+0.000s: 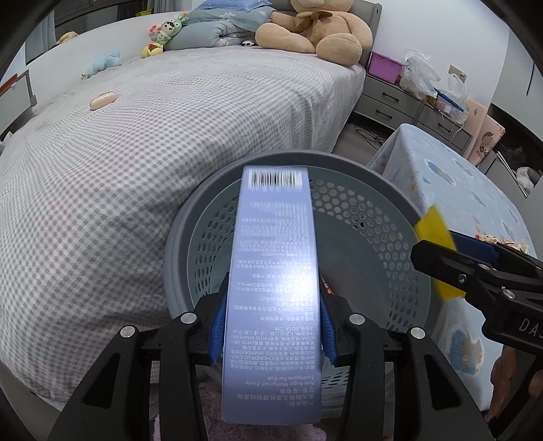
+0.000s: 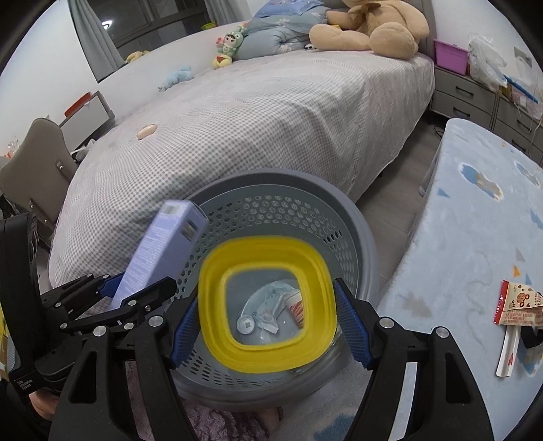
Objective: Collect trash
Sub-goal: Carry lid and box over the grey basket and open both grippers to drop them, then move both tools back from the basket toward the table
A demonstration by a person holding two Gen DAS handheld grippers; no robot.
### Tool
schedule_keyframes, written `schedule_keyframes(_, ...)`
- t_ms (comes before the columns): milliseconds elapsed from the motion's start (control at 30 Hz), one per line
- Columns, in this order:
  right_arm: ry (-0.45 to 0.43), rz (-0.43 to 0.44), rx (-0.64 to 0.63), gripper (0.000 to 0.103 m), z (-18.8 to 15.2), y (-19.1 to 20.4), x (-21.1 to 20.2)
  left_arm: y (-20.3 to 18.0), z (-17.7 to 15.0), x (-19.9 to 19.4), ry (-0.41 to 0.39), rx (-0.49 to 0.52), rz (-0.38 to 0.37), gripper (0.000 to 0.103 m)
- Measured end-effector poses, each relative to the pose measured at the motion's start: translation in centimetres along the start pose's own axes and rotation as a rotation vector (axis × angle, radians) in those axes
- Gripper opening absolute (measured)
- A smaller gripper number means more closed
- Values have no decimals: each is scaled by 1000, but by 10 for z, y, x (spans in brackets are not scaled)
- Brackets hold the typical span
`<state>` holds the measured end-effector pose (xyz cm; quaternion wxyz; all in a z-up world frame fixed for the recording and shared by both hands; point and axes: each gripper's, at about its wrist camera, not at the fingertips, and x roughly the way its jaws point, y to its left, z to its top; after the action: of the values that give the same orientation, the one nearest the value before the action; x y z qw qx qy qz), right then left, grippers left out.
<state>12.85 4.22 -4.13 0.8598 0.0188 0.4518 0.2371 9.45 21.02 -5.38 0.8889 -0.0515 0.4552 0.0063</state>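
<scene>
A grey perforated trash basket (image 1: 373, 217) (image 2: 342, 224) stands on the floor beside the bed. My left gripper (image 1: 273, 330) is shut on a long pale-blue toothpaste box (image 1: 275, 281) and holds it over the basket; the box also shows in the right wrist view (image 2: 163, 247). My right gripper (image 2: 268, 327) is shut on a clear cup with a yellow rim (image 2: 268, 305) above the basket's mouth; the cup shows at the right of the left wrist view (image 1: 436, 234). Crumpled wrappers (image 2: 275, 305) lie at the basket's bottom.
A checked bed (image 1: 152, 142) fills the left and back, with a teddy bear (image 1: 315, 30), small toys and a pink oval case (image 1: 103, 100). A low table with a blue cloth (image 2: 475, 237) at right holds a snack wrapper (image 2: 519, 302). Grey drawers (image 1: 390, 98) stand behind.
</scene>
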Motion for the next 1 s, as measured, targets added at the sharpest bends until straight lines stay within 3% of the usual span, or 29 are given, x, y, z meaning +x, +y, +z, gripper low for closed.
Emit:
schedule_keyframes(67,-3,-4,3,74,0,-1,-1,1,0,-2,-7,1,10,56)
schedule_keyframes(1000,1,4,37,75,-13,-4,-9,0,-6,-16,-13,-4,50,65)
